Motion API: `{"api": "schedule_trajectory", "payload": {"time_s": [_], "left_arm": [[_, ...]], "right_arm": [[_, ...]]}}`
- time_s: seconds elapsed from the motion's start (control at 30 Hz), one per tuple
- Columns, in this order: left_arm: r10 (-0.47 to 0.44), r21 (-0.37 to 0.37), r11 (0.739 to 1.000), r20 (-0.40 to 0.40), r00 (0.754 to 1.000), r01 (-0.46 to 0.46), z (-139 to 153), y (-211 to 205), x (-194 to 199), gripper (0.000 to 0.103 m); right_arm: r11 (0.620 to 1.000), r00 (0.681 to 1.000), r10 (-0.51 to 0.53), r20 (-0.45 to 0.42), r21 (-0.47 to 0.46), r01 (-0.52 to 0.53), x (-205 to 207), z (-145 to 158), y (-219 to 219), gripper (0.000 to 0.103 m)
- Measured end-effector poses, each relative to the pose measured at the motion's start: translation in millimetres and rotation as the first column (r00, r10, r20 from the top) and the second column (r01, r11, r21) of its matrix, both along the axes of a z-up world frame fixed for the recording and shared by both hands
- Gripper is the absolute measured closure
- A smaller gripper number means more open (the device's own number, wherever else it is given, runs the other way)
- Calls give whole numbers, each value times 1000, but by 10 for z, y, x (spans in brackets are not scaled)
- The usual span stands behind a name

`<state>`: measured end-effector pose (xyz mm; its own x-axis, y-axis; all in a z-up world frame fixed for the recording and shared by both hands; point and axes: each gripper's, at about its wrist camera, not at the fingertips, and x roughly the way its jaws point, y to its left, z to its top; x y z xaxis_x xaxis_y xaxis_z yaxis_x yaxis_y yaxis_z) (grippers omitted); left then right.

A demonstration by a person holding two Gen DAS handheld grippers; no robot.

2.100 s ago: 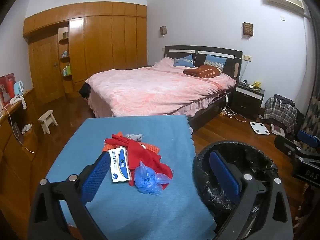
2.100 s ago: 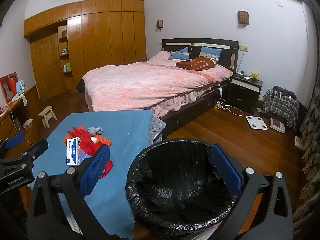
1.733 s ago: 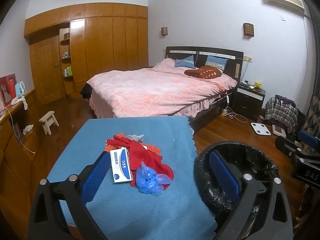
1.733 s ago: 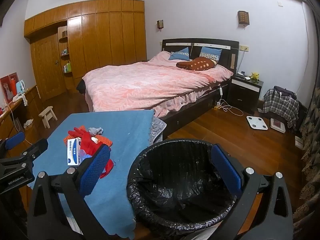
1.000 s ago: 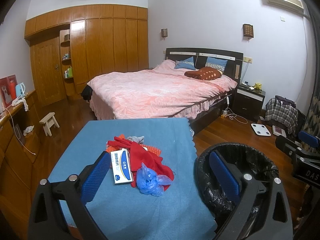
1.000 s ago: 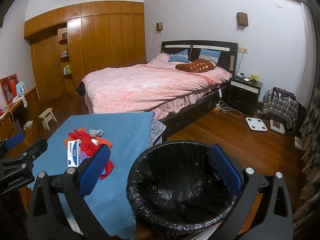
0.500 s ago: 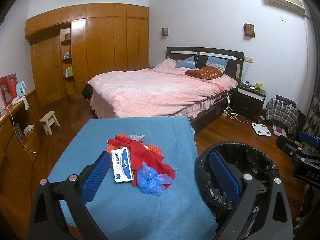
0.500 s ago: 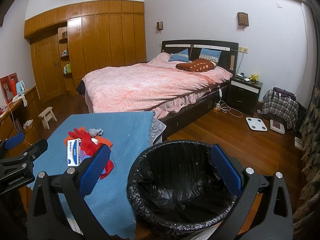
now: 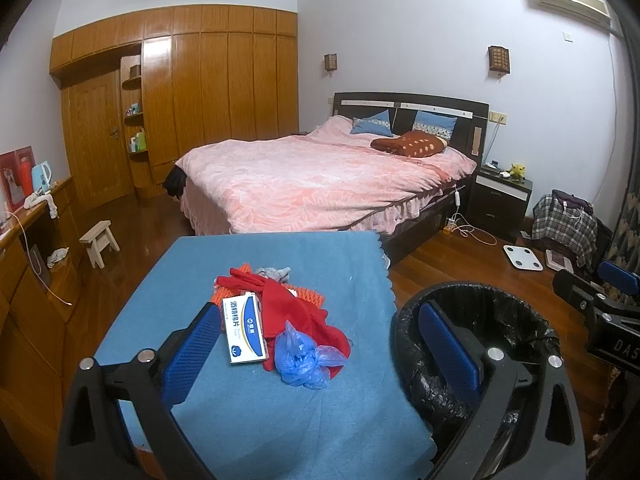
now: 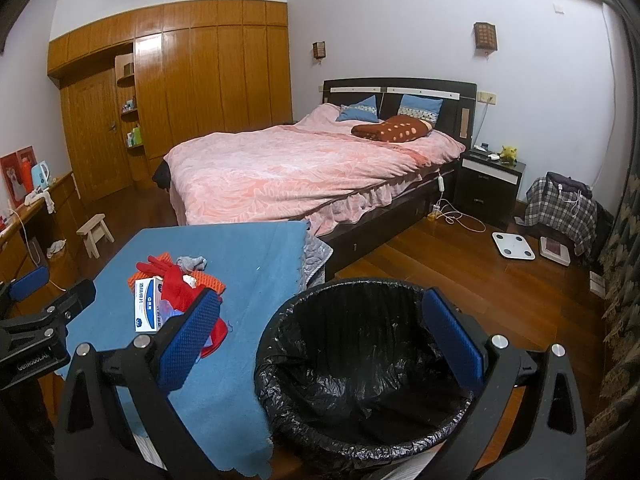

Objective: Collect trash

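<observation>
**Over the blue table: trash heaped, both grippers held apart**

Between the spread jaws of the left gripper (image 9: 320, 344), toward its left finger, a small heap sits on the blue tablecloth (image 9: 248, 412). Just beside the left pad lies a white-and-blue box (image 9: 243, 329), flat, label up. Right of the box a red glove (image 9: 288, 308) sprawls over an orange cloth (image 9: 310, 299), with a grey scrap (image 9: 274, 273) at the far edge of the heap. Nearest the jaws, touching the glove, sits a knotted blue plastic bag (image 9: 301, 360). None of this is gripped; the fingers hang short of the pile, holding nothing.

Behind that gripper's right finger stands a bin lined with a black trash bag (image 9: 516, 332), beside the table's right edge.

Farther right, the right gripper (image 10: 320, 340) hangs over the bin (image 10: 360, 376), jaws likewise wide and holding nothing; the bin's open mouth fills the gap between them. Whether anything lies inside I cannot tell. Its left finger covers part of the heap, where the box (image 10: 146, 310) and glove (image 10: 170, 278) show.

Beyond both stand a pink-covered bed (image 9: 320, 176) and a wooden wardrobe (image 9: 208, 92).
</observation>
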<state>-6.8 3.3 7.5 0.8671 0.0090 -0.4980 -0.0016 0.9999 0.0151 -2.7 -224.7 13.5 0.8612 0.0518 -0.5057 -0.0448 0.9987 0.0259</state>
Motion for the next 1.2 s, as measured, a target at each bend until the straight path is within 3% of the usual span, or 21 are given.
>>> {"api": "schedule_trajectory", "payload": {"time_s": [1.2], "left_arm": [[22,-12,1000,-23,999,-23,-130,106,49,6]], "right_arm": [[1000,1000,25,-15,-3,-25,150,-108,214,5]]}}
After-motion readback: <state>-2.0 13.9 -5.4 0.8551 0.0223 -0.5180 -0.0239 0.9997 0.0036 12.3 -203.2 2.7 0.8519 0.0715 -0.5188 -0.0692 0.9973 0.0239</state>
